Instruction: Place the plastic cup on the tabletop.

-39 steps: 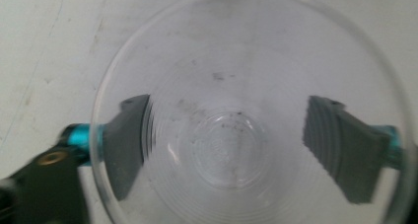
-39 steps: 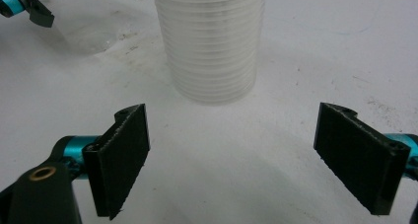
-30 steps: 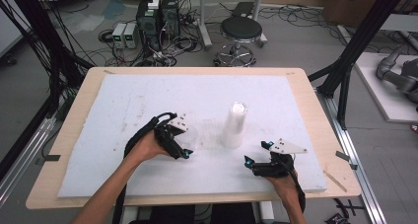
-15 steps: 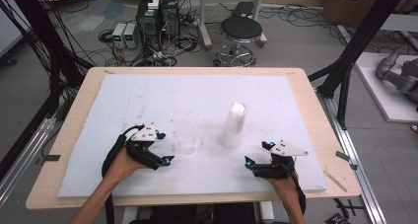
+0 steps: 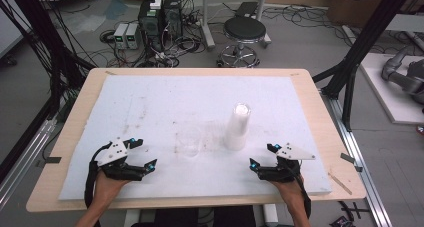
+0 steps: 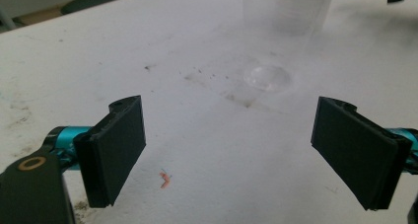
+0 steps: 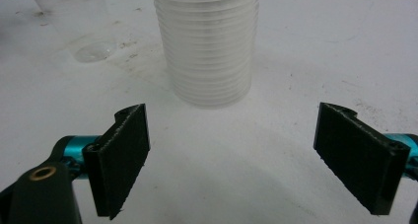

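Note:
A single clear plastic cup (image 5: pixel 190 141) stands upright on the white mat (image 5: pixel 150 107), near its middle. Just right of it rises a tall stack of clear cups (image 5: pixel 237 127). My left gripper (image 5: pixel 143 152) rests open near the front left, a short way left of the single cup. In the left gripper view the cup (image 6: pixel 268 78) stands ahead of the open jaws (image 6: pixel 229 155), apart from them. My right gripper (image 5: pixel 261 156) lies open at the front right. Its own view has the stack (image 7: pixel 207 46) straight ahead of the jaws (image 7: pixel 231 155) and the single cup (image 7: pixel 79 21) at the far left.
The mat covers a wooden table (image 5: pixel 330 137). On the floor beyond its far edge are a stool (image 5: pixel 244 32) and computer boxes (image 5: pixel 160 17). Black frame posts (image 5: pixel 360 52) stand at both sides. A small pink scrap (image 6: pixel 166 181) lies on the mat by the left gripper.
My left gripper has drawn back from the single cup toward the front left, leaving the cup standing alone. The right gripper has not moved.

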Demonstrator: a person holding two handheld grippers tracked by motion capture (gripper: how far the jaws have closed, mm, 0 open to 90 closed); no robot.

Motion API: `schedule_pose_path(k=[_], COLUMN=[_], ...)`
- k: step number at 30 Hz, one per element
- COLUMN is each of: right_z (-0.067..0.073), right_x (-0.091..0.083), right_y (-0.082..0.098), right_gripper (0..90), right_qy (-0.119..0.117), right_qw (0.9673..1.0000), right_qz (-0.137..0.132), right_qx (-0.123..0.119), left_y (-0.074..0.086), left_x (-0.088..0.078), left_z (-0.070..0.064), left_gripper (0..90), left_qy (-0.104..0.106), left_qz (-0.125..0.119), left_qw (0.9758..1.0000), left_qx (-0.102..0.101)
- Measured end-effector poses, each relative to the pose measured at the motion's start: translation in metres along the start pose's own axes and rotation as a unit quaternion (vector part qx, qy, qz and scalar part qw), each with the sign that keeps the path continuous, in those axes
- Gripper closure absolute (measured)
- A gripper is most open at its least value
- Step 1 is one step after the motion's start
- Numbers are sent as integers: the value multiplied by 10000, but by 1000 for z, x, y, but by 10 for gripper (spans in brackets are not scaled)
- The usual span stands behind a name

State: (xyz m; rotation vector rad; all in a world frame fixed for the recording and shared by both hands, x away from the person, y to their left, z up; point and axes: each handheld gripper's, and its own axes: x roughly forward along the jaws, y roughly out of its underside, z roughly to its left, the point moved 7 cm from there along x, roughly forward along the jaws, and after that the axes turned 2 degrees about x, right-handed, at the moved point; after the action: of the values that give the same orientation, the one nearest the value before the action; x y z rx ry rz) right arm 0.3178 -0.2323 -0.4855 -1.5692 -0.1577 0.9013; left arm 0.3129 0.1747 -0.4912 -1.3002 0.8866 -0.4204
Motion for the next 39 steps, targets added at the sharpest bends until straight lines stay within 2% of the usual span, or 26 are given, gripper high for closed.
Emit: schedule_pose_path(k=[4,9,15,23,29,39], right_z=[0,0,-1,-1,-2,-2], right_x=[0,0,-1,-3,-2,-1], right_y=[0,0,0,0,0,1], right_gripper=[139,139,139,143,145,145], right_qy=[34,65,144,213,242,209], right_qw=[10000,10000,9999,9997,9997,9998], right_qz=[0,-4,-45,-103,-76,-23], right_qx=[4,7,11,15,31,55], left_y=[1,1,1,1,1,1], left_x=[-3,-4,-5,-6,-7,-8], left_z=[2,2,3,5,6,6], left_gripper=[132,133,133,133,134,134], left_qy=[-96,-112,-154,-155,-96,-64], left_qz=[-69,-144,-215,-245,-293,-328], left_qw=[9999,9998,9996,9995,9993,9993], left_qx=[-5,26,-51,-89,-197,-192])
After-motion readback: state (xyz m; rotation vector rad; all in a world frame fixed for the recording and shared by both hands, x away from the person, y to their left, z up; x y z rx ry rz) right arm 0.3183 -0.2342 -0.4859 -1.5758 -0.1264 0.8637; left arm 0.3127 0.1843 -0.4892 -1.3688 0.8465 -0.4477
